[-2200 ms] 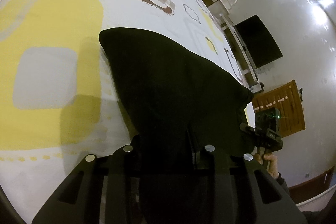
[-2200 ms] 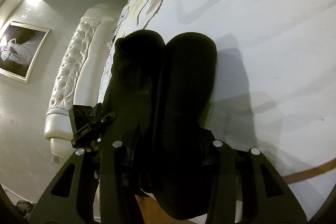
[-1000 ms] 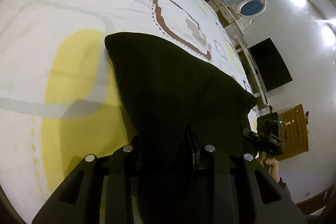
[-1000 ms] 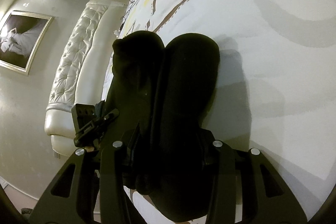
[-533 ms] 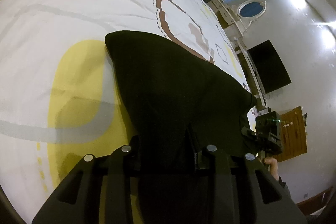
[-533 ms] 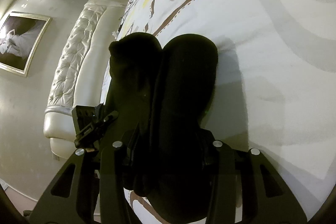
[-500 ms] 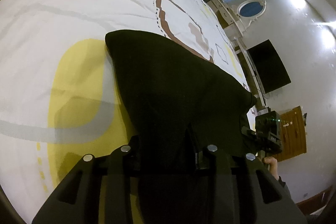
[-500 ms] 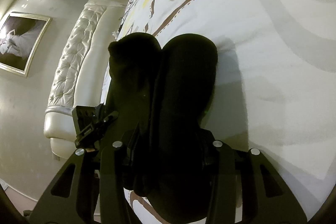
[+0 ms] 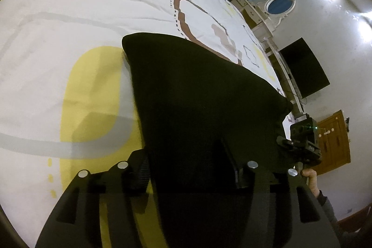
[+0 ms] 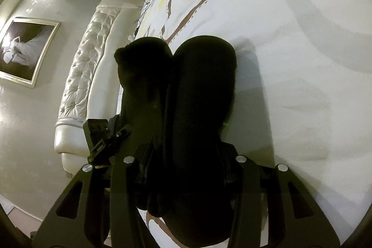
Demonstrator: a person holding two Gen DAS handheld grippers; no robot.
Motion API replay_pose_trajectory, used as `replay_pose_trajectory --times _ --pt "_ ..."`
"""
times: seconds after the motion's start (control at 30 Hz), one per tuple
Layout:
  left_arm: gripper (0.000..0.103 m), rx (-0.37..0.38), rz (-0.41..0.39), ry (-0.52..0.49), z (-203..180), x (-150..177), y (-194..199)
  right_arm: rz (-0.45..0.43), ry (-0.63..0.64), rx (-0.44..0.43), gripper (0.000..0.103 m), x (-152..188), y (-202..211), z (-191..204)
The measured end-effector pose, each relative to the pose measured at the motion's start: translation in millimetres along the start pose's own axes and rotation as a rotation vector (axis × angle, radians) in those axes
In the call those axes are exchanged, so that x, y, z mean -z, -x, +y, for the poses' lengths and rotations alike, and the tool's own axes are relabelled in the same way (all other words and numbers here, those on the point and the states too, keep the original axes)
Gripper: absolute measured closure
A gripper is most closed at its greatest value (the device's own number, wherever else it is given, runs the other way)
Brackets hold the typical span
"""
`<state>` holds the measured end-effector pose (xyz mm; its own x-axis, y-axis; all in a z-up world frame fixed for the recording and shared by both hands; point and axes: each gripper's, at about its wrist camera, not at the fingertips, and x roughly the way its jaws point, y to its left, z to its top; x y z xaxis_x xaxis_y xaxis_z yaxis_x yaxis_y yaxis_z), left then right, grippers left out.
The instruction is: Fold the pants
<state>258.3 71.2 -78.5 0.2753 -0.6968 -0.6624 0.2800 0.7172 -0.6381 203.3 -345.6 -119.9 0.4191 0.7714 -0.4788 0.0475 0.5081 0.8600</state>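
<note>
Left tool [image 9: 186, 169] jaws just opening, spread with black pants [image 9: 200, 97] still between them, lying on the patterned bed [image 9: 58, 43]. Right tool [image 10: 186, 155] pinching bunched pants [image 10: 197, 108]; bed [image 10: 302, 38] beneath; left tool [image 10: 102, 138] beside.

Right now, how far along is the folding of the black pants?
Done: the black pants are already doubled into a thick bundle that seems to rest on the bedspread. In hand: the right gripper clamps the bundle, and the left gripper has just been opening its jaws, with cloth between them. Left: probably release the right side and smooth the stack.
</note>
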Motion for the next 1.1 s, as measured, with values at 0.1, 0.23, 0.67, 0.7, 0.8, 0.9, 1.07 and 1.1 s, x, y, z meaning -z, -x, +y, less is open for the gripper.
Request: replay_pose_trajectory --times 0.1,0.23,0.67,0.7,0.8,0.9,1.07,1.1 --pt "0.042 -0.006 -0.003 -0.007 -2 0 -1 0.000 0.001 -0.010 0.061 0 1 -2" --pt "0.035 -0.001 -0.003 -0.004 -2 0 -2 0.000 0.000 -0.022 0.060 -1 2 -4" --pt "0.024 -0.040 -0.022 -0.037 8 3 10 -0.019 0.001 -0.002 0.058 1 8 -5" --pt "0.024 -0.046 -0.025 -0.036 8 4 10 -0.023 -0.001 0.001 0.058 1 9 -5" --pt "0.021 -0.070 -0.030 -0.043 6 5 11 -0.043 -0.012 0.002 0.058 0 15 -9" --pt "0.020 -0.080 -0.038 -0.036 5 6 9 -0.062 -0.024 0.005 0.058 1 24 -14" --pt "0.020 -0.088 -0.044 -0.026 5 6 9 -0.113 -0.055 0.029 0.057 5 44 -25" --pt "0.020 -0.093 -0.045 -0.026 6 5 9 -0.128 -0.068 0.029 0.057 6 51 -31"
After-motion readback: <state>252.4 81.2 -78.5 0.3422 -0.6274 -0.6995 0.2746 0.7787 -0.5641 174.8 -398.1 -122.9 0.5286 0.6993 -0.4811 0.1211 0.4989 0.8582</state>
